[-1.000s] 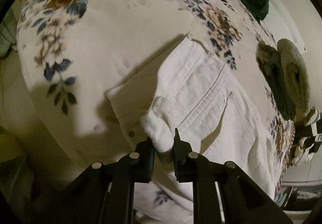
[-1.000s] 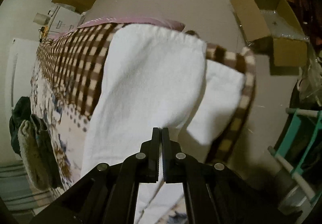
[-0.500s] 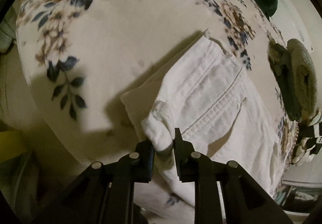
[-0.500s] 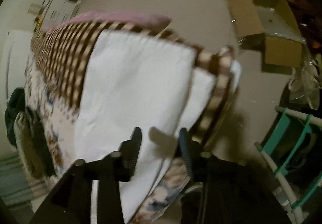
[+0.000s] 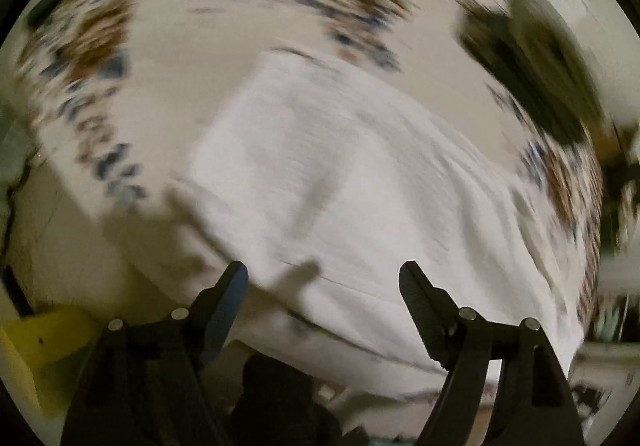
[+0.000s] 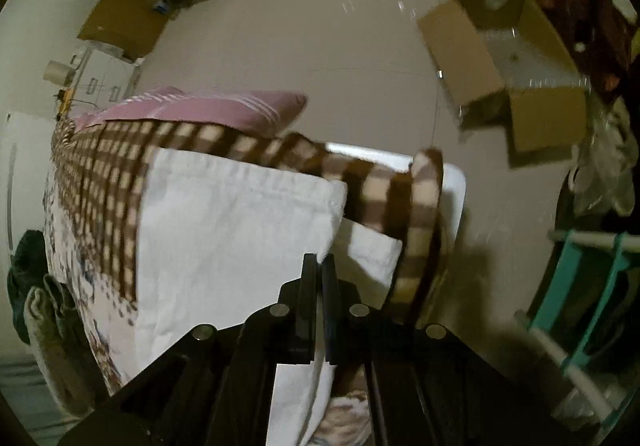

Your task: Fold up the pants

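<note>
The white pants lie spread on a floral bedspread; the left wrist view is blurred by motion. My left gripper is open and empty, its jaws wide apart just above the near edge of the pants. In the right wrist view the pants' leg ends lie flat over a brown checked blanket. My right gripper is shut, its jaws pressed together at the edge of the white fabric; whether cloth is pinched between them I cannot tell.
A pink pillow lies beyond the checked blanket. Dark green and tan clothes sit on the bed to the right. Cardboard boxes stand on the floor, a teal rack at right.
My left gripper has let go of the pants' waist fold and opened wide, and it is moving fast. My right gripper opened half a second ago and has shut again at the leg edge.
</note>
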